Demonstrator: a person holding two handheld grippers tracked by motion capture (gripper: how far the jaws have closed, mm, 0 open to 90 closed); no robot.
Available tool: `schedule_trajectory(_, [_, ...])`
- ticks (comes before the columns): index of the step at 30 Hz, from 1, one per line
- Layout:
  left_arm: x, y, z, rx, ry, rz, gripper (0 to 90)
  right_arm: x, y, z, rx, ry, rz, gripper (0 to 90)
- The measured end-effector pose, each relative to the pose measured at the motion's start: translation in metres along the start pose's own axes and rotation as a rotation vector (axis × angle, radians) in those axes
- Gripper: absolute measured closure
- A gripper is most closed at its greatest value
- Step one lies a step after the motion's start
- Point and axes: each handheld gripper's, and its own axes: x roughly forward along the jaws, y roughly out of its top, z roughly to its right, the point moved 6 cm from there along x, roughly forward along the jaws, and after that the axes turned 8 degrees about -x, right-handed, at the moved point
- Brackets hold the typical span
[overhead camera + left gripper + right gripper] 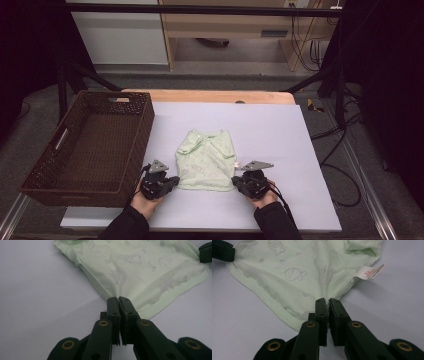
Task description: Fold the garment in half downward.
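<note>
Garment handling: a small pale-green shirt (207,160) is lying flat on the white mat (280,135), its hem corners sitting between the fingertips of both grippers. Left gripper (118,300) is clamping the near-left hem corner; right gripper (327,301) is pinching the near-right corner, just below the sewn-in label (372,272). Thin, light, limp cloth is likely sagging and slipping when lifted, so the stitched hem is offering the firmest hold. Beyond the fingertips bare mat is giving open room; the brown wicker basket (75,185) is standing just outside the left gripper, its wall an edge to be clearing.
</note>
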Motion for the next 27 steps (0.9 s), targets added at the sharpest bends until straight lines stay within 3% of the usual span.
schedule_trajectory(9, [-0.017,-0.005,0.007,-0.013,-0.004,-0.018,86.8,-0.017,0.004,-0.005,0.024,0.05,0.022,87.6])
schedule_trajectory(14, [-0.018,-0.011,0.012,0.003,-0.01,-0.043,86.4,-0.018,-0.003,-0.007,0.011,0.07,-0.034,87.6])
schedule_trajectory(19, [-0.02,-0.013,0.014,0.016,-0.015,-0.043,84.9,-0.022,-0.008,-0.008,0.011,0.071,-0.043,87.1])
schedule_trajectory(22, [-0.018,-0.014,0.013,0.038,-0.008,-0.037,79.1,-0.019,-0.011,-0.007,-0.004,0.056,-0.061,80.1])
schedule_trajectory(25, [-0.019,-0.01,0.011,0.052,-0.034,0.008,69.0,-0.02,-0.01,-0.004,-0.015,0.039,-0.041,62.4])
schedule_trajectory(26, [-0.02,-0.008,0.011,0.056,-0.045,0.02,59.4,-0.022,-0.007,-0.001,0.0,0.04,0.003,48.1])
schedule_trajectory(27, [-0.02,-0.007,0.01,0.056,-0.057,0.036,59.4,-0.022,-0.007,-0.001,0.0,0.04,0.003,48.1])
